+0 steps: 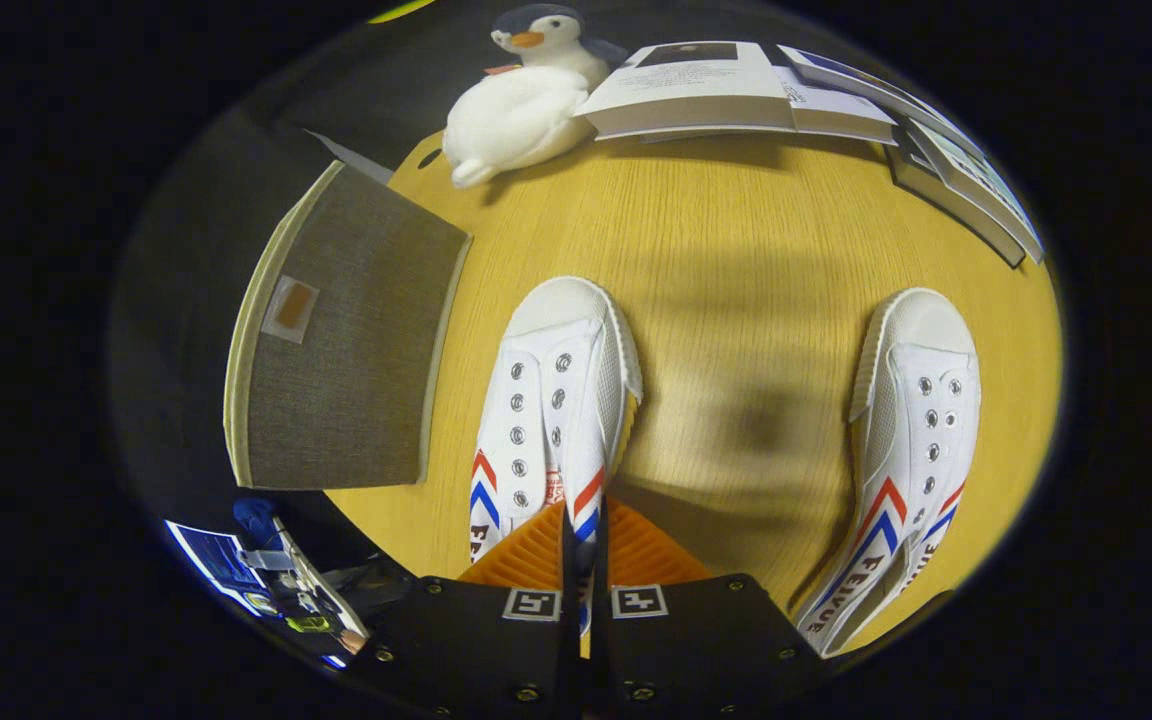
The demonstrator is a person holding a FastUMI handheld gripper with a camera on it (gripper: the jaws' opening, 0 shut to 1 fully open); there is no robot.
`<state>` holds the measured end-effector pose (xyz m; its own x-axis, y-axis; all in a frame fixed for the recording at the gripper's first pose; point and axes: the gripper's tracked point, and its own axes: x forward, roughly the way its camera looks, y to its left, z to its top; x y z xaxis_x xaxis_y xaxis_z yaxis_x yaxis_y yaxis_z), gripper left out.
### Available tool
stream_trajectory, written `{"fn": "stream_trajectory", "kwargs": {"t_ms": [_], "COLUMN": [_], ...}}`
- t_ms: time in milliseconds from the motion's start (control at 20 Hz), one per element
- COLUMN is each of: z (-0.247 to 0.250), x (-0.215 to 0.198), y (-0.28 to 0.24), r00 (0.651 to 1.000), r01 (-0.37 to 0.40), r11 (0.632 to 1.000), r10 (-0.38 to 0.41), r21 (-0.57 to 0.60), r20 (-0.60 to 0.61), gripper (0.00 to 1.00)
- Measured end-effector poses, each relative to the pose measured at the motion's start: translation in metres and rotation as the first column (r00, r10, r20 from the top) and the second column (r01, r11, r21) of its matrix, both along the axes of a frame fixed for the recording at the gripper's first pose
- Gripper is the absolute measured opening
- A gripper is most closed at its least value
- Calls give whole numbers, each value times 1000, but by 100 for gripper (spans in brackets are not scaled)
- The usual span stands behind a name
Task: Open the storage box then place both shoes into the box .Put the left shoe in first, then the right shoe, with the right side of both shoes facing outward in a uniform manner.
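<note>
Two white canvas shoes with red and blue chevrons point away from me on the yellow wooden table (736,240). My gripper (586,530) is shut on the side wall of the nearer shoe (556,390), whose collar edge sits pinched between the fingers. The other shoe (911,440) lies apart to the right, resting on the table. Left of the held shoe stands the grey fabric storage box (346,360), showing a cream-edged panel with a small tab. I cannot tell from here whether that panel is its lid or a wall.
A white plush penguin (521,110) sits at the far side of the table, beyond the box. Flat books or cartons (726,95) lie behind it to the right, and more (966,180) along the far right edge. Below the box, past the table edge, lies small clutter (276,580).
</note>
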<state>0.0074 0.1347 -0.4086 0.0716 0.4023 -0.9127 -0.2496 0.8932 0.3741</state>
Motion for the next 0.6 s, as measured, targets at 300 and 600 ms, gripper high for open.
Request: {"fn": "stream_trajectory", "kwargs": {"t_ms": [300,600], "z": [69,141], "x": [2,5], "y": [12,53], "r00": [1000,997], "r01": [4,-60], "r11": [1000,998], "r10": [-4,58], "r21": [-19,33], "r20": [-6,52], "gripper": [4,4]}}
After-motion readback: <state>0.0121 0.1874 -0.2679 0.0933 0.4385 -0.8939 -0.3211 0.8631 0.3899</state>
